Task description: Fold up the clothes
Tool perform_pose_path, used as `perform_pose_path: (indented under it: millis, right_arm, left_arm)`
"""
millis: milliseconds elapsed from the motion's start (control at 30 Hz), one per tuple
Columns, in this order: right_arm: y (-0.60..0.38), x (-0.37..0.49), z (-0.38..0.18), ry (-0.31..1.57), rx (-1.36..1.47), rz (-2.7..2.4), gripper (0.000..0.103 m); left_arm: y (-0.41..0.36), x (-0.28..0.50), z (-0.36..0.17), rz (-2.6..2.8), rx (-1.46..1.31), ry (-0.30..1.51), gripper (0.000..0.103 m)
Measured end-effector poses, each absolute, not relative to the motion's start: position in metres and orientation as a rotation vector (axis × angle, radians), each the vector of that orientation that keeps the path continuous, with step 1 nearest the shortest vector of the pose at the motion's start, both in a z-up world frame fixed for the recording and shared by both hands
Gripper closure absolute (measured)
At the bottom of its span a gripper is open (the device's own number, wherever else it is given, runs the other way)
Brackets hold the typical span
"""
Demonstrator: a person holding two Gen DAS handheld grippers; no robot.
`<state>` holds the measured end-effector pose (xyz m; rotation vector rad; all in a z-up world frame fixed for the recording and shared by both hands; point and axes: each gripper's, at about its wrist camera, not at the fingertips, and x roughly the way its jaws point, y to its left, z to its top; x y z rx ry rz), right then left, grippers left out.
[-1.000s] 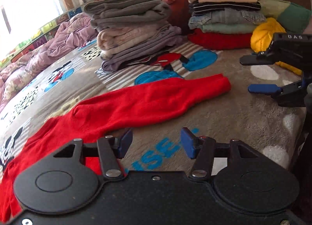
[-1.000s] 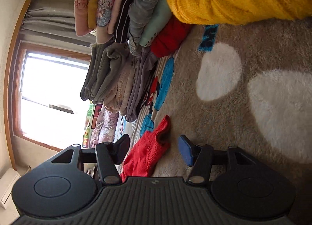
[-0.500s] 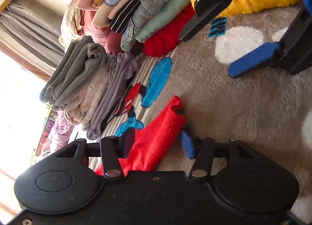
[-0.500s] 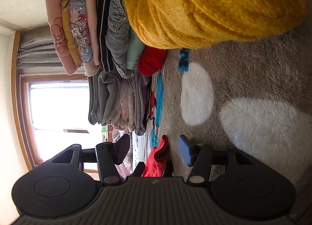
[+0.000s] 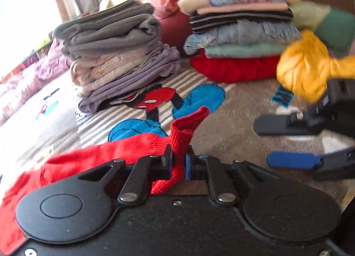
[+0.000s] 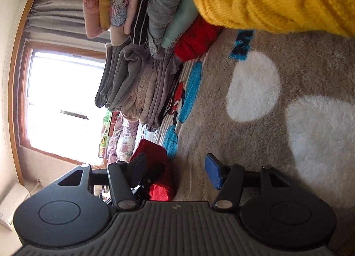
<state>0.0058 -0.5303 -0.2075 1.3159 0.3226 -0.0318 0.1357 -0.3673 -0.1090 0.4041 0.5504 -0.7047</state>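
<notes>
1. Since a second ago the left gripper went from wide open above the flat sleeve to clamped shut on the cuff end of the red sweater, and that cuff now sticks up between the pads instead of lying on the blanket.
2. Going left to right in the left wrist view: the sweater's body trails off toward the near left edge of the bed blanket, with the sleeve running up into the jaws.
3. Behind it, toward the far edge, there's a grey and lilac folded stack, then a taller mixed folded stack with a red piece at the bottom.
4. Next to that stack, far right, sits a bunched yellow knit, pretty blurry.
5. Right gripper hangs at the right edge over the blanket, jaws spread wide, nothing between them.
6. Its own camera is rolled sideways: blue pads apart, red sweater peeking in behind the left finger, not touching as far as I can tell.
</notes>
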Motion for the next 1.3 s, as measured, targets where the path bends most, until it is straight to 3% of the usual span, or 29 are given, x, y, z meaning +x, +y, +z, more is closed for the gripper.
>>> perform_pose_path:
  millis: [267,533,1033,1100,1133,1300]
  right_arm:
    - [-0.444,0.052,-0.169,0.51,0.855,0.166,0.04]
    - [-0.364,0.078,-0.156,0.603,0.56,0.313,0.04]
    - [-0.3,0.081,-0.156,0.655,0.285,0.368,0.042]
    - [-0.295,0.081,-0.155,0.653,0.273,0.398,0.048]
    - [-0.293,0.081,-0.155,0.651,0.265,0.418,0.057]
    - [-0.268,0.075,-0.149,0.618,0.187,0.501,0.069]
  left_arm:
    - [-0.249,0.177,-0.051,-0.608,-0.011,0.547,0.095]
    - [-0.131,0.187,-0.026,-0.448,-0.231,0.521,0.095]
    - [-0.007,0.193,-0.033,-0.216,-0.342,0.504,0.095]
    - [0.007,0.192,-0.037,-0.191,-0.371,0.504,0.095]
    - [0.011,0.191,-0.039,-0.181,-0.378,0.504,0.095]
    - [0.029,0.194,-0.048,-0.144,-0.387,0.522,0.095]
